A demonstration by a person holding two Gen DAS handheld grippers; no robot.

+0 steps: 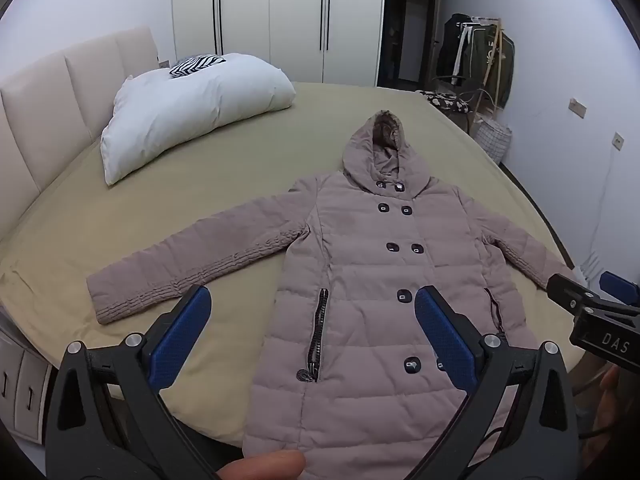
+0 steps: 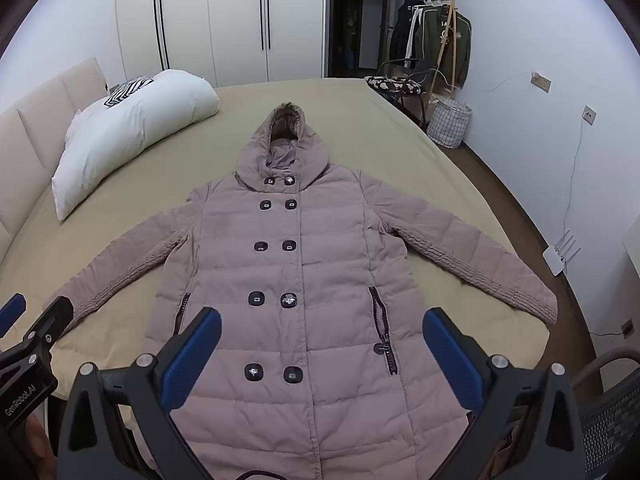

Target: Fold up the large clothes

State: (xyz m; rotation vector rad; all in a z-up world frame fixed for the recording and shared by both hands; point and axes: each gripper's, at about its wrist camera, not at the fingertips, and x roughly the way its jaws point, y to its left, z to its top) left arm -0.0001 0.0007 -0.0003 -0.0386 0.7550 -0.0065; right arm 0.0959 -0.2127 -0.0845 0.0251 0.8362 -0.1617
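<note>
Bedroom walls and white wardrobes (image 1: 276, 12) are framing a wide bed (image 1: 140, 216), where a padded mauve coat (image 2: 296, 272) is lying face up, buttoned, hood (image 2: 284, 148) pointing toward the far edge and both sleeves spread out to the sides. A pillow (image 1: 192, 108) is sitting well apart from the coat, off beyond its left sleeve (image 1: 188, 260).

Both tools are hovering above the coat's hem end, touching nothing. The left gripper (image 1: 312, 328) is gaping wide, holding nothing, and the right gripper (image 2: 320, 352) is likewise spread wide and empty.

Folding is not yet begun, by my reading. A sleeve probably comes first: each gripper should be pinching near a cuff, taking both layers of the puffy fabric, then carrying it across the coat's front without dragging the body askew.
</note>
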